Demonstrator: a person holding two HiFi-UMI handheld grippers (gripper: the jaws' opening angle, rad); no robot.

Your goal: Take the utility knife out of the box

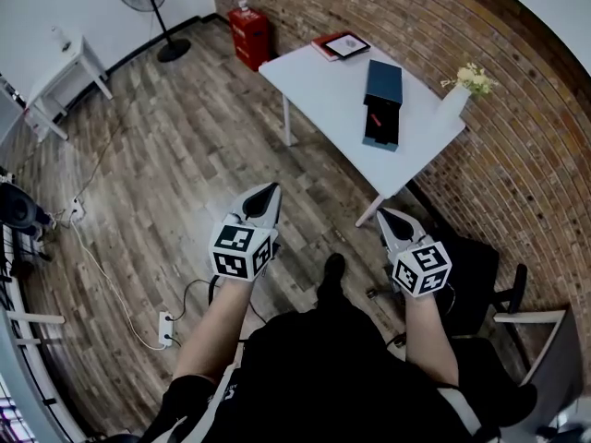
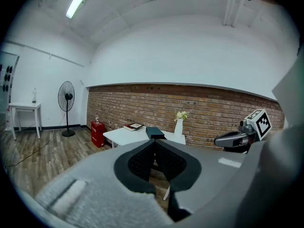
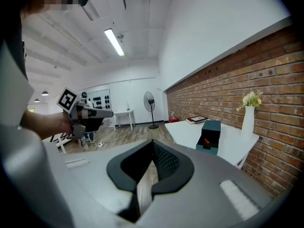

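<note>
While open, box (image 1: 383, 83) with utility knife (image 1: 375, 117).

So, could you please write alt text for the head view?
A person holds the left gripper and right gripper, both shut and empty, over a wood floor, short of a white table by a brick wall. On it lies an open teal box with a red utility knife inside.

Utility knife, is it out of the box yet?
Not yet. The box already looks open on the white table, with the reddish utility knife lying inside. Nothing is in hand: left gripper and right gripper are shut, empty, and away from the table. Left to do: reach the box, grip the knife, lift it out.
</note>
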